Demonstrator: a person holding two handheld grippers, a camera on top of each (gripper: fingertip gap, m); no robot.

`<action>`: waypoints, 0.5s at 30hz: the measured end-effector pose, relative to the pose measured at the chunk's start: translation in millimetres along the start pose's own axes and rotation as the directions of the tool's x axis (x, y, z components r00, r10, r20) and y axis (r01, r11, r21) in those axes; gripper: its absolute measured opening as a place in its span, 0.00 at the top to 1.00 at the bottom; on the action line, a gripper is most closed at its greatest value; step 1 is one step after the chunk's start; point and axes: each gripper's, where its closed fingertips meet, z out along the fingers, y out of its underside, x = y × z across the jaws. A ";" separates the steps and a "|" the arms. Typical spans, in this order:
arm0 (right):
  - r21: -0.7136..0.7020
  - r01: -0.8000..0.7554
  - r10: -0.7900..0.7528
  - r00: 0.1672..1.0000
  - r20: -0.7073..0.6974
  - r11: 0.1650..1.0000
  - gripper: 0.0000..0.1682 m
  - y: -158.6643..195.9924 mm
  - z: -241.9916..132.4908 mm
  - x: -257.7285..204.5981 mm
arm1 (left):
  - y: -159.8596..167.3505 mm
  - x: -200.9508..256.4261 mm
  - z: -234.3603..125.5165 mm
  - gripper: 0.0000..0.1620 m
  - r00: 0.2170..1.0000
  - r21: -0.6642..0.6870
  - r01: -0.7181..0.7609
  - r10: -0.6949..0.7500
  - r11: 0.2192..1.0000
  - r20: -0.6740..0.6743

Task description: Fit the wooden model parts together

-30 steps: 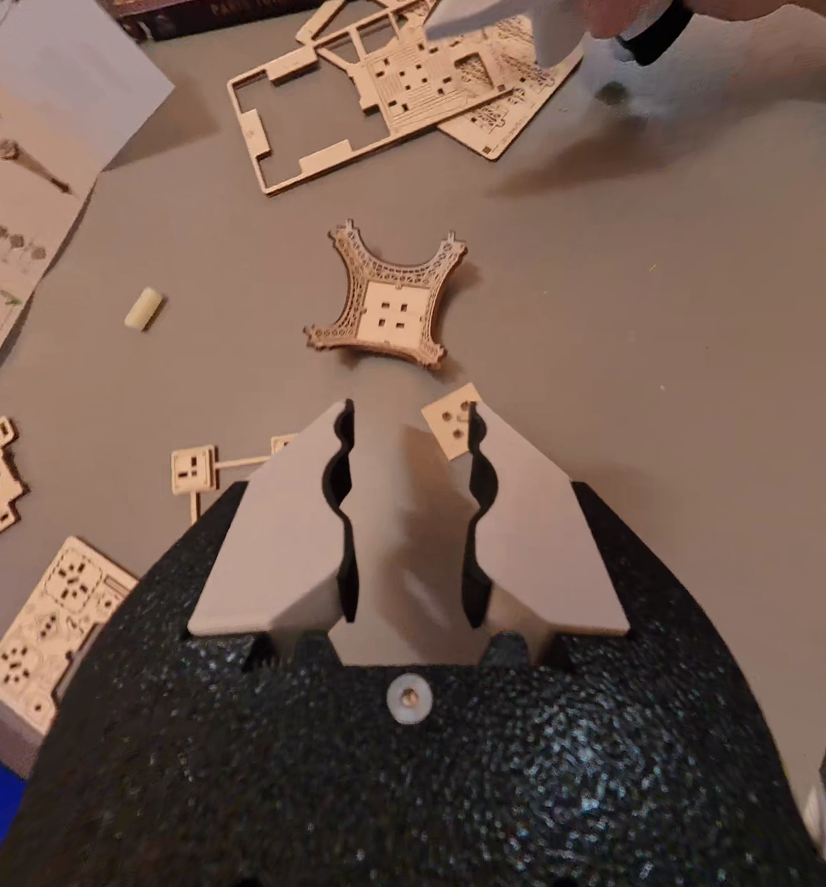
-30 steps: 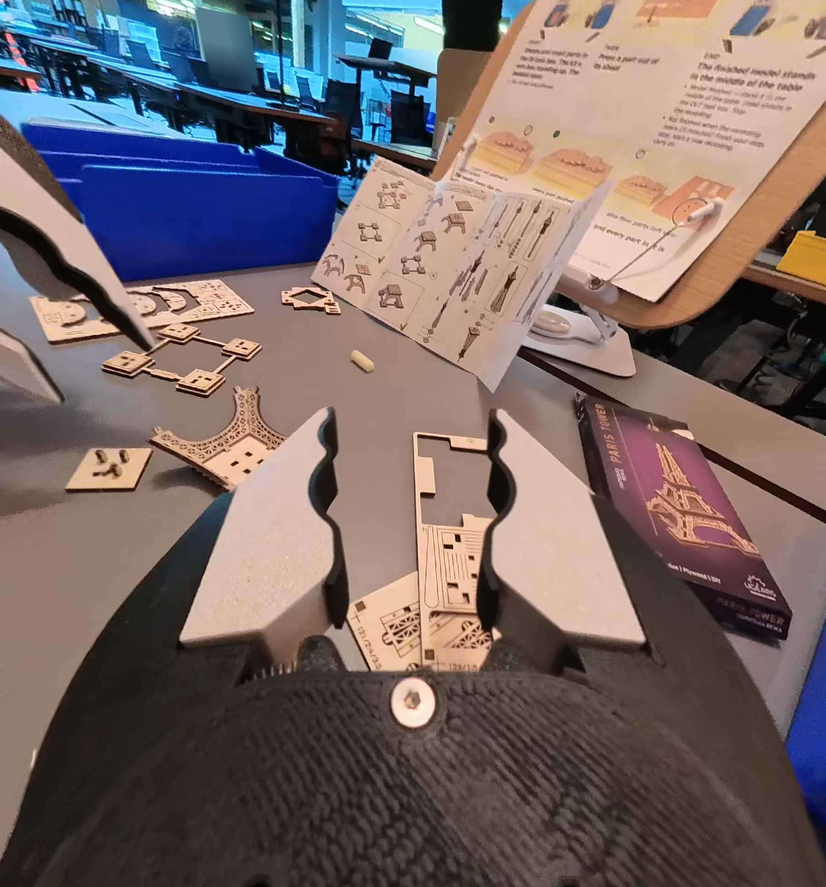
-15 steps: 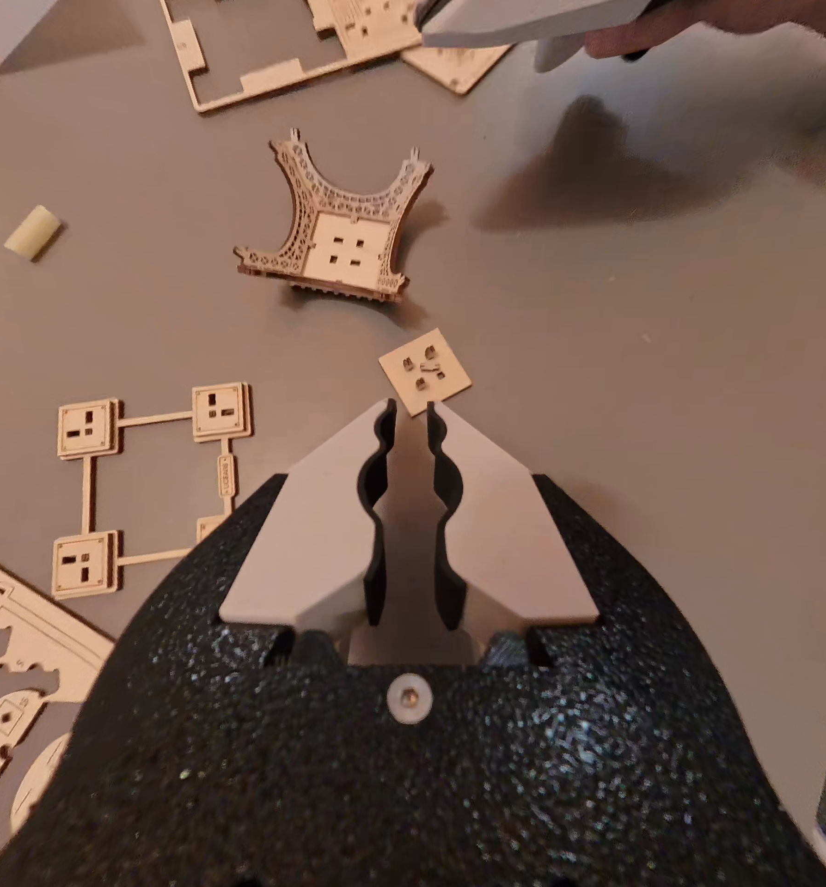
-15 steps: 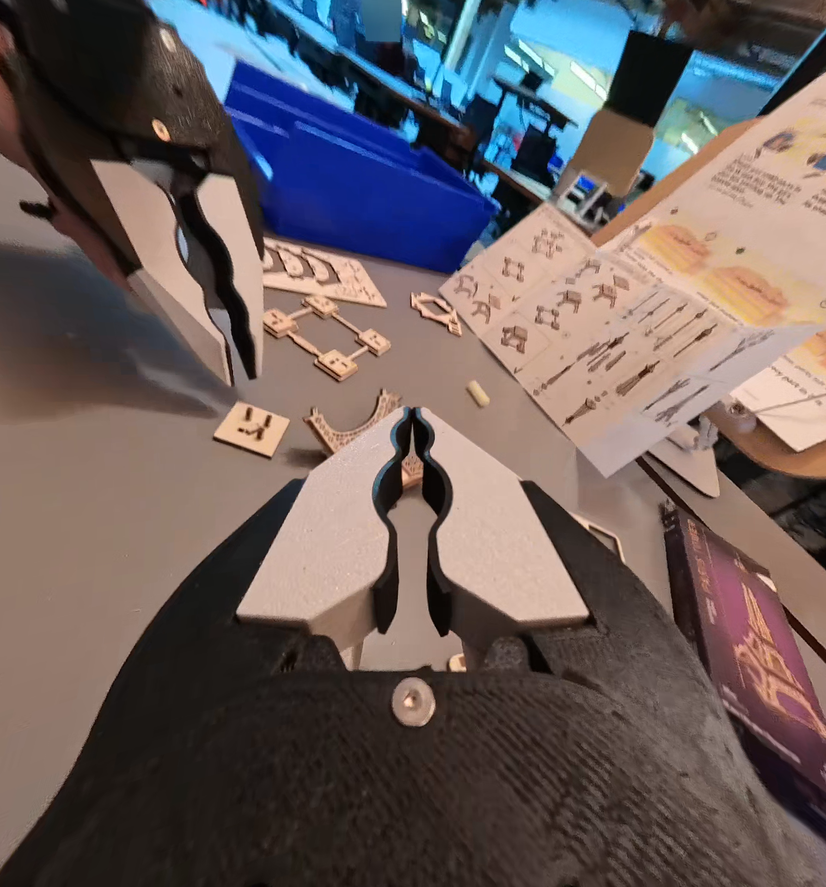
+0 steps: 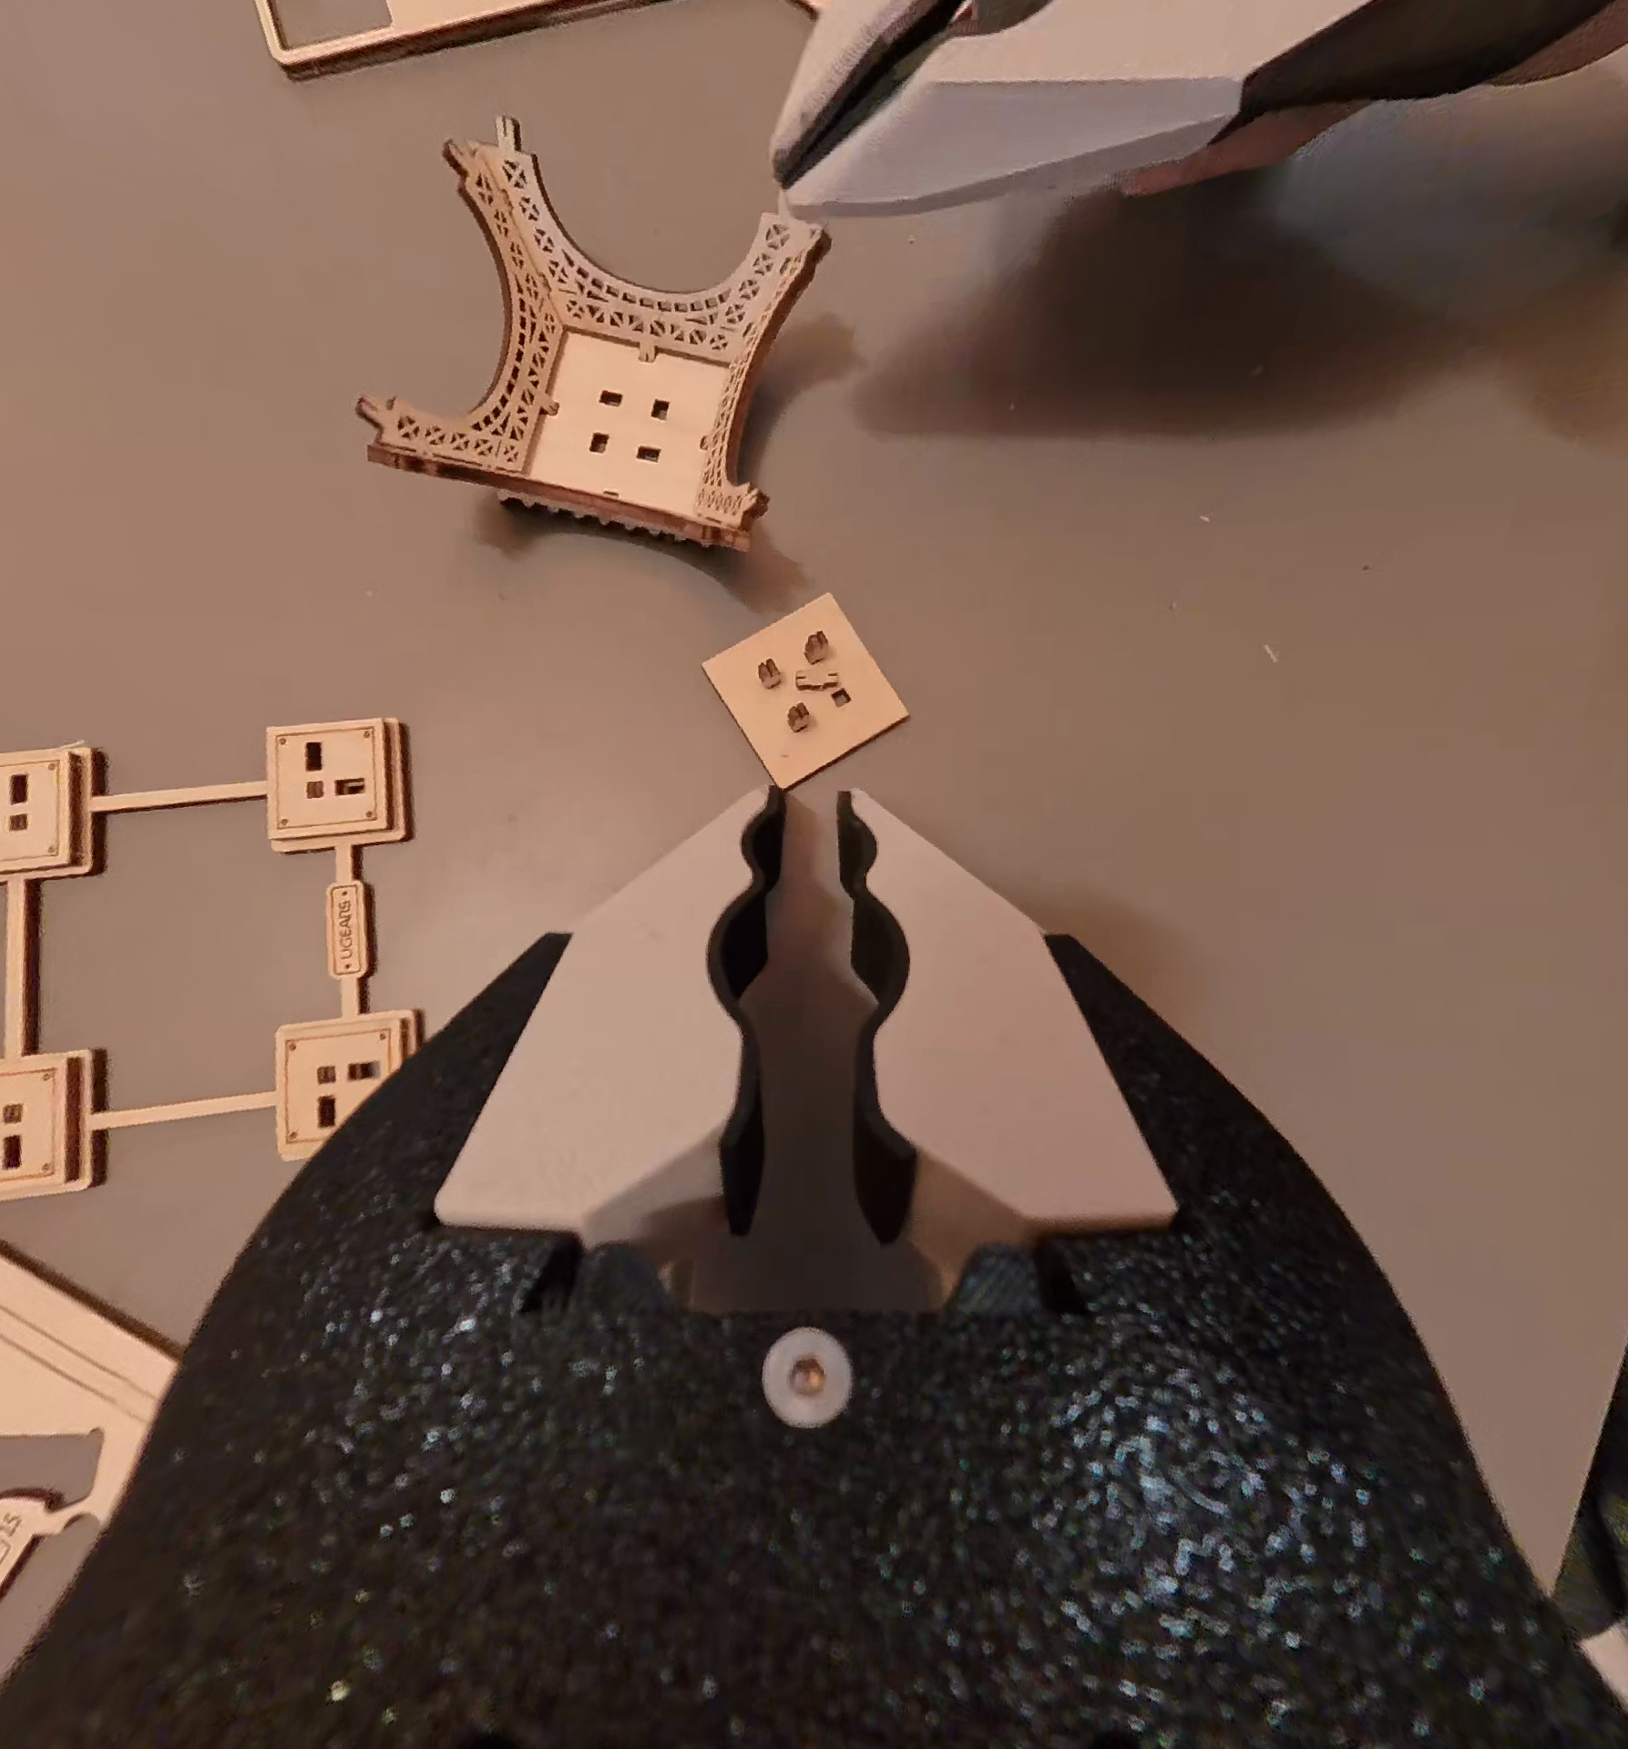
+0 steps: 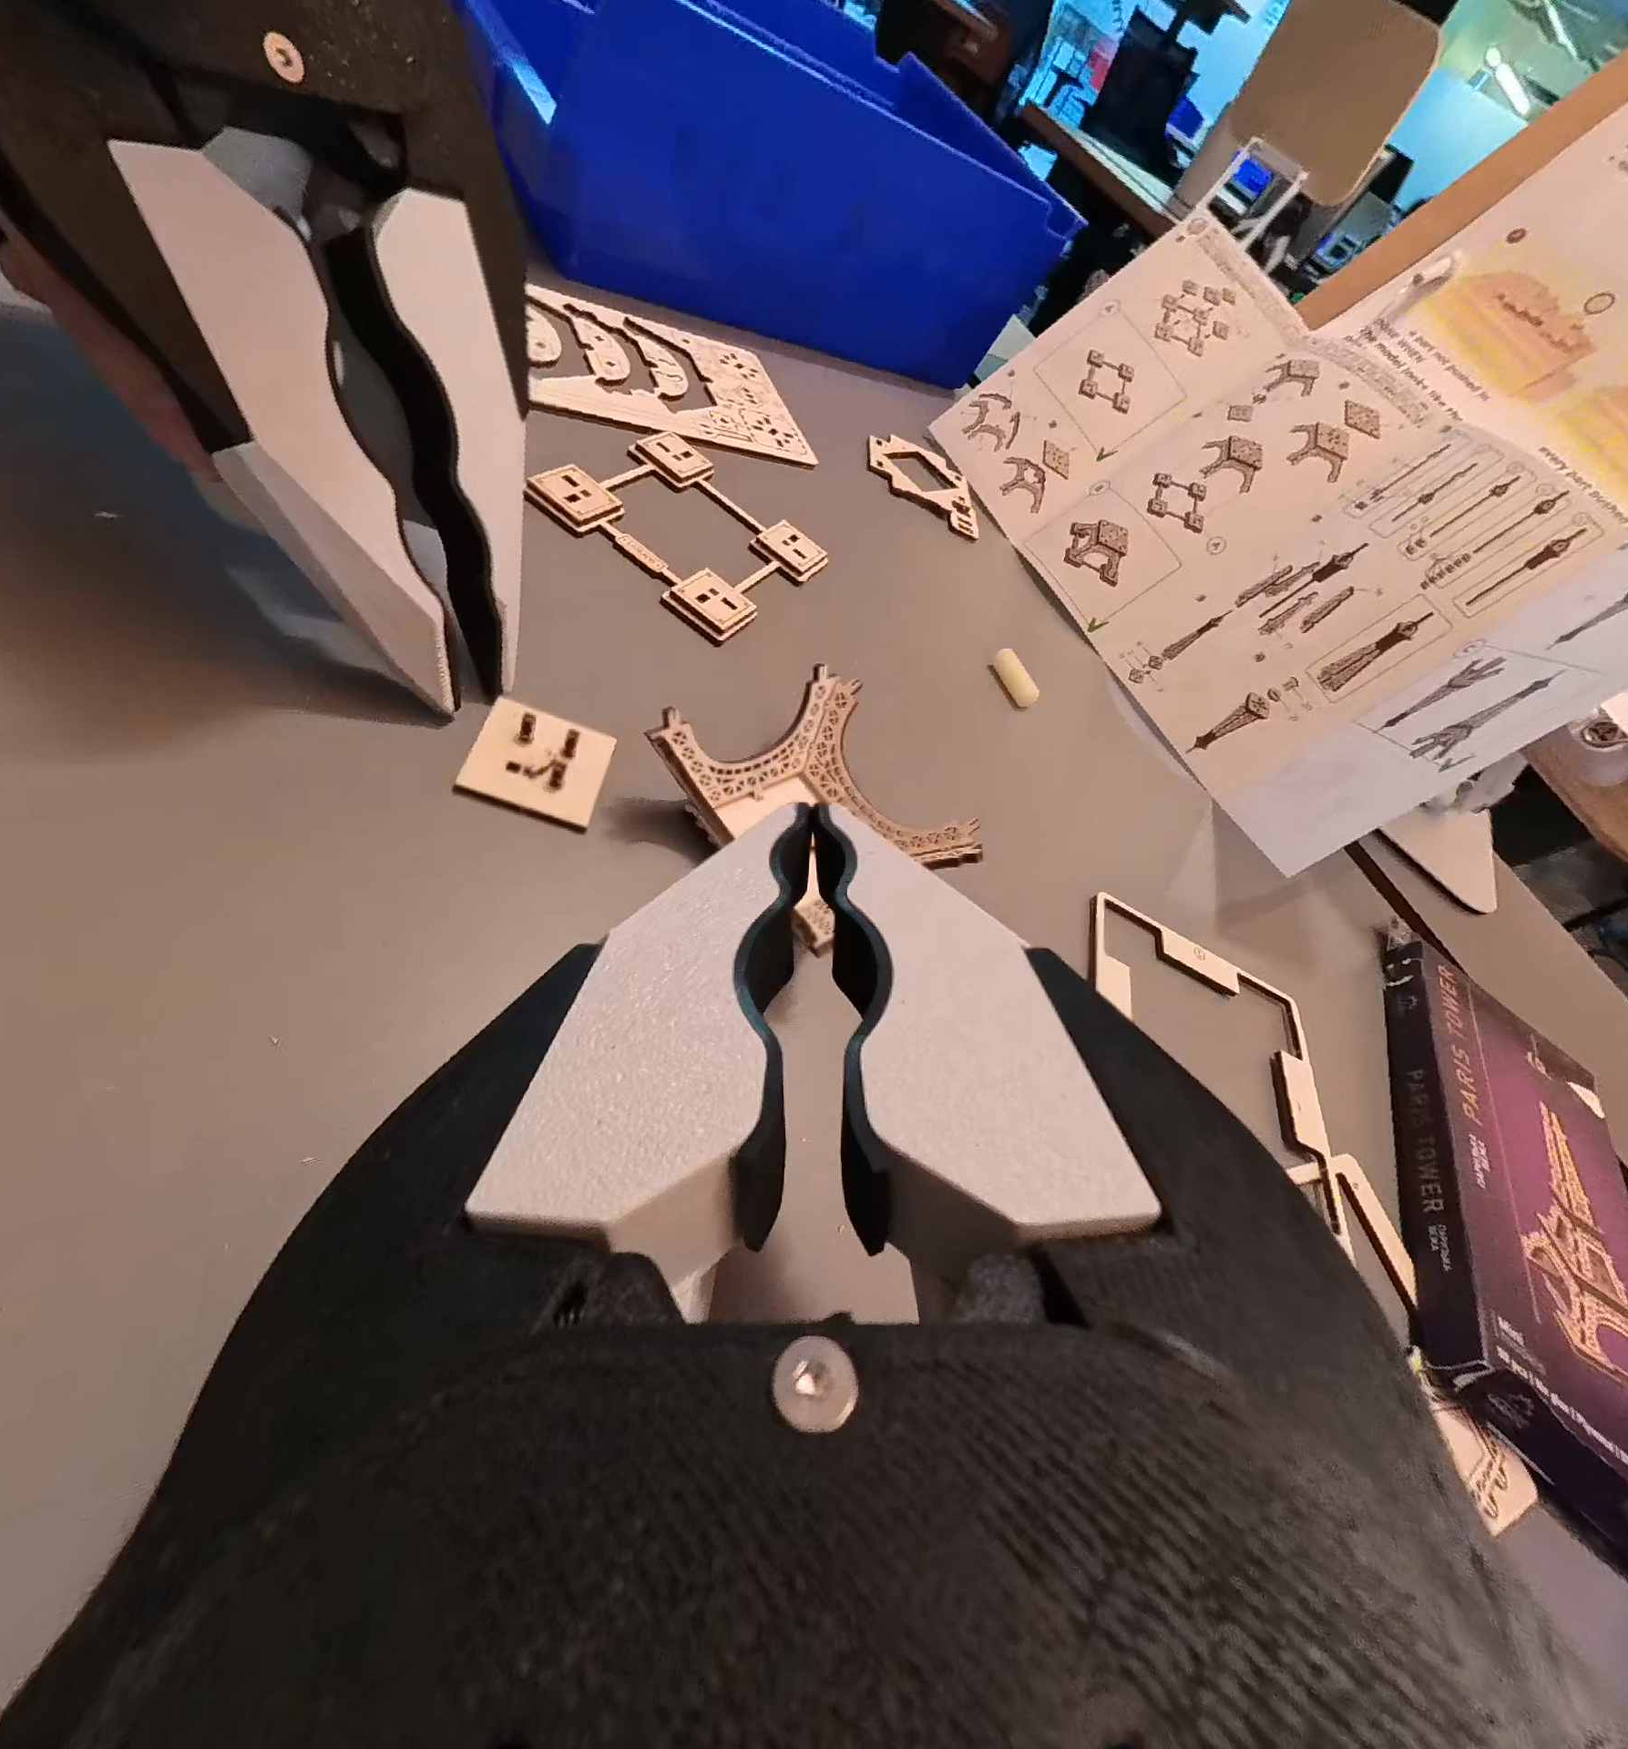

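The left gripper [image 5: 805, 804] is held low over the grey tabletop [image 5: 1217, 757], its fingers [image 5: 658, 994] parted by a narrow gap with nothing between them. Just beyond the fingertips a small square wooden plate [image 5: 805, 689] lies flat, with tiny pegs standing on it; whether the tips touch its near corner cannot be told. Beyond the plate the arched tower base [image 5: 601, 379] is seen lying on the tabletop, its lattice legs spread around a square panel with four slots. To the left of the gripper a frame of four square wooden pads [image 5: 176, 956] joined by thin bars lies flat.

In the right wrist view the right gripper [image 6: 812, 819] is seen with its fingers [image 6: 658, 1041] closed until the tips meet, nothing visibly held. Its tips are placed over the near edge of the arched tower base [image 6: 814, 757]; contact cannot be told. The square plate [image 6: 537, 762] lies just left of the base, with the left gripper [image 6: 469, 681] pointing down close beside it. Farther back lie the four-pad frame [image 6: 677, 539], a punched wooden sheet [image 6: 668, 388], a small diamond-shaped wooden part [image 6: 919, 483] and a short pale cylinder [image 6: 1015, 676]. A blue bin [image 6: 772, 189] stands behind them, an unfolded instruction sheet [image 6: 1311, 530] to the right, and a purple box [image 6: 1539, 1202] with an emptied wooden frame [image 6: 1198, 984] beside it.
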 end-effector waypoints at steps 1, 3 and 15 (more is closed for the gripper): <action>0.001 -0.003 0.003 1.000 -0.005 1.000 1.00 0.1 -0.3 1.3 | -1.3 1.9 1.1 0.95 1.000 0.005 -0.001 0.001 1.000 -0.005; 0.000 -0.002 0.002 1.000 -0.011 1.000 1.00 0.8 -0.7 2.8 | -3.5 5.7 3.1 0.95 1.000 0.009 -0.001 0.001 1.000 -0.018; -0.035 0.028 -0.029 0.999 -0.030 0.999 1.00 8.3 -0.7 6.2 | -10.8 4.0 -4.6 0.93 1.000 0.048 -0.017 0.017 0.999 -0.008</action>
